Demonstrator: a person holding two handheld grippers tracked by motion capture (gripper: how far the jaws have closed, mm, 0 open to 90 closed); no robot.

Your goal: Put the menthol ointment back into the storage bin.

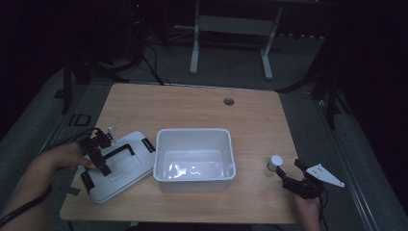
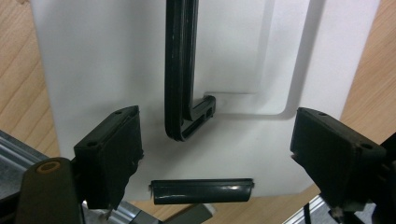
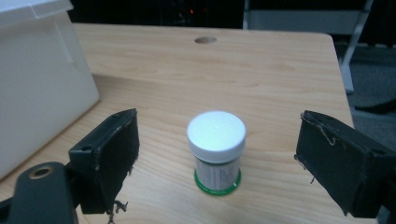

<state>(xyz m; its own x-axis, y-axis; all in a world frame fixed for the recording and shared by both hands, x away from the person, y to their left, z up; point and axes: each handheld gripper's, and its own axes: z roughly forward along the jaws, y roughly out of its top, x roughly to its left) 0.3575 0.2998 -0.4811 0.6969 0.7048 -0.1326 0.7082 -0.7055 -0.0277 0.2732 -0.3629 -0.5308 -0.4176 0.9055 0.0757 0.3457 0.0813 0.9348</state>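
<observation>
You stand at a big light wooden table [image 1: 192, 103] in a dark room, with a grey floor around it and the white legs of another desk [image 1: 195, 45] far behind. In the middle of the table sits a white plastic box [image 1: 194, 159], open on top and, as far as you can see, with nothing inside. To its left lies the flat white plastic lid [image 1: 118, 166] with its black handle [image 2: 180, 70] and black clips, resting flat on the wood at a slant, just beside the box. Your left gripper [image 1: 98, 156] hangs over that lid. Its jaws stand wide apart with nothing between the pads, and the handle lies just ahead of them, so it looks like the lid is put down and let go. To the right of the box, apart from it, stands a small round jar with a white cap and a green bottom edge [image 3: 217, 151]. Your right gripper [image 3: 217, 163] points at it with jaws wide open, one on each side, and neither one touches the jar. So the step in hand looks like picking up the jar. Next, I think, you need to push the gripper a bit forward, close gently around the jar below its cap, and keep it upright as you carry it over the box.
</observation>
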